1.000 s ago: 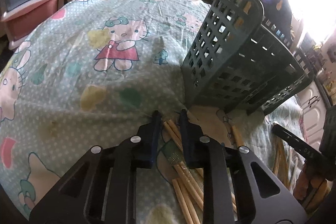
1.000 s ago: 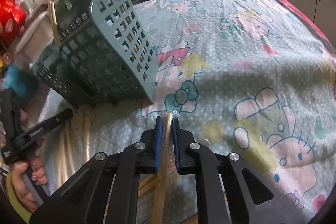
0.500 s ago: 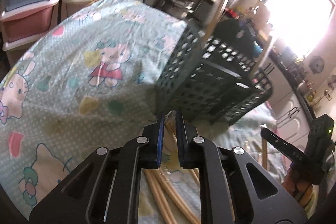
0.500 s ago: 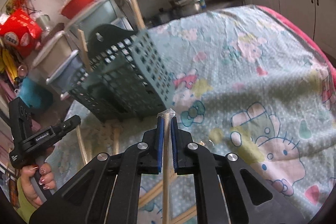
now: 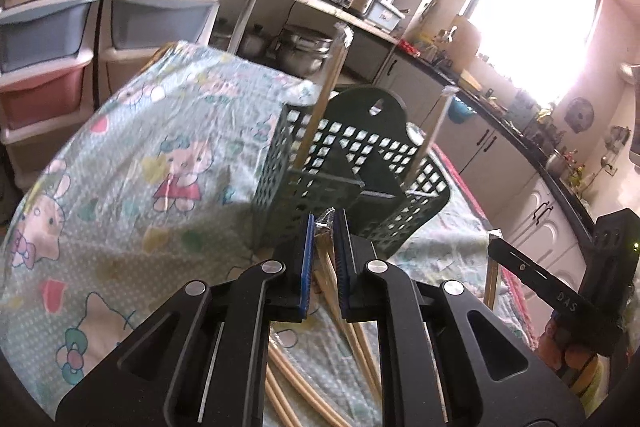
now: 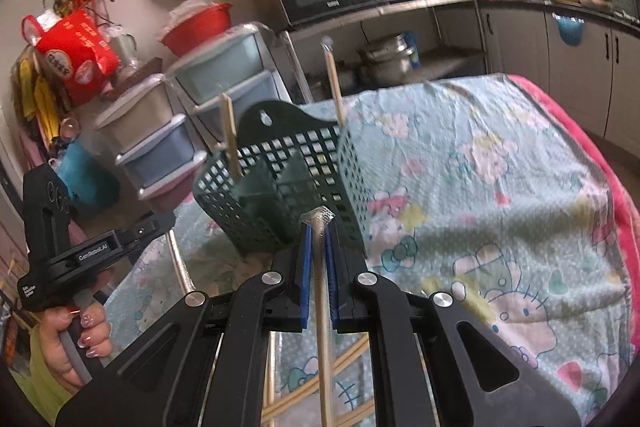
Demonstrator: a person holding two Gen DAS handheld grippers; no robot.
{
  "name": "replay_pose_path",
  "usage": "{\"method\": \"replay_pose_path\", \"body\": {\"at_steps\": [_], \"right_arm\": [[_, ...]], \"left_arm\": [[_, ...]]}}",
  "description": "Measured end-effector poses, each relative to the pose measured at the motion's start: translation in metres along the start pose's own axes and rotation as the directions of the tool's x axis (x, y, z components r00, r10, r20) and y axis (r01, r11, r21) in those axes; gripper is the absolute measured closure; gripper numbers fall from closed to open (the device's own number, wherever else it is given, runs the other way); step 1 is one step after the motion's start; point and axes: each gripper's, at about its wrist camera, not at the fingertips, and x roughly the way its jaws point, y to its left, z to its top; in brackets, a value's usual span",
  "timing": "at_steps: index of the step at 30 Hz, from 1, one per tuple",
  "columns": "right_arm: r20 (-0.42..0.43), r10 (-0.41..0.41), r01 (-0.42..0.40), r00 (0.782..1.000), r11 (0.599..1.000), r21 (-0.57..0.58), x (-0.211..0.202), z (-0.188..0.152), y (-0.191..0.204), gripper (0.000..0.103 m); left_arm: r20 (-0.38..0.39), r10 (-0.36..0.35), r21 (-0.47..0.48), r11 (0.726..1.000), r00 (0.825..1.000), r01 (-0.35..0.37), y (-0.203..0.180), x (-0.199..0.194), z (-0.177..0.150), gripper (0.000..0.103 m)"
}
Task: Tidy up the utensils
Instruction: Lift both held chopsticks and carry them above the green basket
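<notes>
Both tongs have risen off the bench since a second ago; the green basket [image 5: 352,183] now sits lower in view. Left tongs [image 5: 323,227] clench wrapped chopsticks [image 5: 326,259] — right tongs [image 6: 316,227] clench a wrapped chopstick [image 6: 322,291].

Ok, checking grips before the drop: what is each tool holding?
Left tool: closed on wrapped wooden chopsticks.
Right tool: closed on a wrapped wooden chopstick.

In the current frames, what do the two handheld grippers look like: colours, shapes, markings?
Both grippers, left gripper and right gripper, are matte black with cut-out linkage arms, silver round pivot screws and blue pads lining the fingers. Seen side-on, each has a black pistol-style body with white lettering; the right one shows a small green light. The hand has light painted nails and a yellow-green sleeve.
</notes>
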Motion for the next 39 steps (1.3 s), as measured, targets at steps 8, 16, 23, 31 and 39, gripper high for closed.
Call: {"method": "replay_pose_path", "body": {"at_steps": [8, 16, 23, 31, 39], "right_arm": [[0.068, 0.001, 0.001, 0.998, 1.0, -0.03, -0.02, 0.004, 0.009, 0.096], [0.124, 0.008, -0.004, 0.992, 0.999, -0.033, -0.034, 0.008, 0.008, 0.096], [0.183, 0.013, -0.006, 0.983, 0.999, -0.04, -0.047, 0.015, 0.01, 0.096], [0.226, 0.009, -0.002, 0.974, 1.0, -0.031, -0.057, 0.018, 0.009, 0.096], [0.256, 0.006, 0.004, 0.967, 0.999, -0.037, -0.063, 0.023, 0.012, 0.096]], "left_arm": [[0.048, -0.045, 0.041, 0.998, 0.998, 0.043, -0.022, -0.017, 0.01, 0.097], [0.072, -0.102, 0.072, 0.993, 0.992, 0.096, -0.042, -0.027, 0.015, 0.098], [0.092, -0.144, 0.097, 0.986, 0.985, 0.135, -0.056, -0.033, 0.022, 0.1], [0.095, -0.184, 0.118, 0.978, 0.978, 0.173, -0.069, -0.035, 0.025, 0.1], [0.106, -0.21, 0.145, 0.97, 0.972, 0.194, -0.081, -0.036, 0.034, 0.1]]}}
